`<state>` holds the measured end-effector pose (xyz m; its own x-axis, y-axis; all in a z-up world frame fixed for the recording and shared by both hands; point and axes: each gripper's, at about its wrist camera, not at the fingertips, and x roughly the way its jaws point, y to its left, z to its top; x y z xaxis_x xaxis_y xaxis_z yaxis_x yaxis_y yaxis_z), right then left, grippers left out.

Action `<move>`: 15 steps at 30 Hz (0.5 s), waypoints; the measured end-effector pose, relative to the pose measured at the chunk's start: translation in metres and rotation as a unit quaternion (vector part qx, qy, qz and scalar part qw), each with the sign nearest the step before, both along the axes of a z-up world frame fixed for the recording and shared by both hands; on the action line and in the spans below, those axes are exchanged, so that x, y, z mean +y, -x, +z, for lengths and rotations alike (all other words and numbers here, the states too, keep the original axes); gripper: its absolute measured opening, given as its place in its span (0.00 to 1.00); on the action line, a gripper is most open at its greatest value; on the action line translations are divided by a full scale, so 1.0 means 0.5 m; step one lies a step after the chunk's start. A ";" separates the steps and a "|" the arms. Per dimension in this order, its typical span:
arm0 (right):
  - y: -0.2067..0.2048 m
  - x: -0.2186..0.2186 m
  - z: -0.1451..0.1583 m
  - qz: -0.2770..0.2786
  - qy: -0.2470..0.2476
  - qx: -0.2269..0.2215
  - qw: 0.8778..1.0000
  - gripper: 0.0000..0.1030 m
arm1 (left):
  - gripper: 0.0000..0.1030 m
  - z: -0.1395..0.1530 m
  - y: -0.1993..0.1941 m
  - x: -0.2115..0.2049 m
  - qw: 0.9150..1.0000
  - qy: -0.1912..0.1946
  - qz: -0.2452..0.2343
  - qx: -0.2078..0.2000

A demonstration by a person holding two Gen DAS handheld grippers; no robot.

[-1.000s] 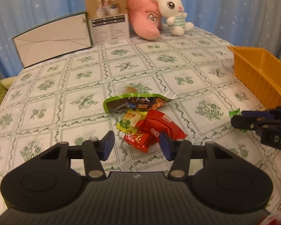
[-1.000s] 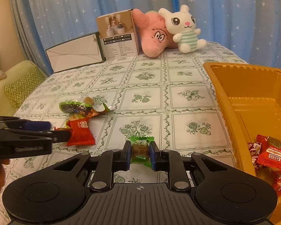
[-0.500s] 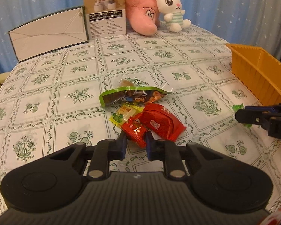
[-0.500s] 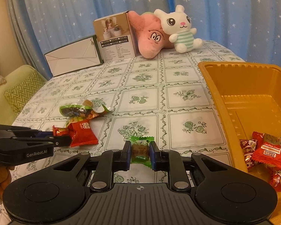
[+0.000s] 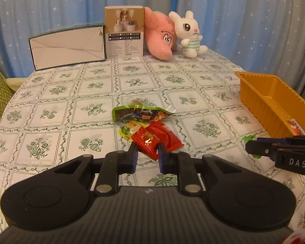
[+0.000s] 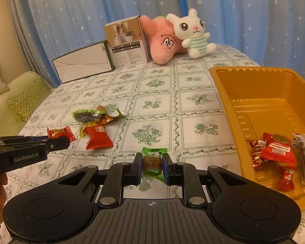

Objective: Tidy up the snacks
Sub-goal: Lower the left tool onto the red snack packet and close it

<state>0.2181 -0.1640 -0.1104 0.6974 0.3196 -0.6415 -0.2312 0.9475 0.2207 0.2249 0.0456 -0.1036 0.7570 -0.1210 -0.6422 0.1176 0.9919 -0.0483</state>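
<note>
Snacks: loose packets on the tablecloth point(image 5: 57, 85), some already in the orange tray point(image 6: 258, 93) at the right.
Left gripper point(image 5: 146, 155): fingers clamped on a small red packet point(image 5: 147, 142), lifted clear of the pile.
Right gripper point(image 6: 152, 165): fingers clamped on a green-wrapped candy point(image 6: 153, 162), near the tray's left wall.
Done: several red packets point(image 6: 274, 150) and a dark bar lie in the tray's near end.
Left: a big red packet point(image 6: 97, 137), a yellow sweet point(image 5: 130, 129) and a green pouch point(image 5: 140, 113) mid-table, plus the two held.
Around: two boxes, a pink plush point(image 5: 158, 38) and a white rabbit point(image 5: 190, 34) at the far edge, well apart.
In the way: nothing I can see between grippers and tray.
</note>
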 end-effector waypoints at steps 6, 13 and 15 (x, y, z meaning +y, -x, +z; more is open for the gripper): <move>0.035 -0.022 0.035 -0.006 0.002 -0.015 1.000 0.20 | 0.18 0.029 0.041 -0.031 1.000 0.011 0.006 -0.016; 0.083 -0.065 0.076 -0.022 -0.005 -0.027 0.999 0.20 | 0.17 0.060 0.103 -0.077 1.000 0.013 0.011 -0.017; 0.097 -0.080 0.086 -0.029 -0.008 -0.029 0.999 0.20 | 0.17 0.068 0.117 -0.089 1.000 0.019 0.010 -0.019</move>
<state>0.1694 -0.2042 -0.0672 0.7506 0.2879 -0.5948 -0.1893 0.9561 0.2238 0.1662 0.0008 -0.0695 0.7829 -0.1290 -0.6086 0.1003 0.9916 -0.0813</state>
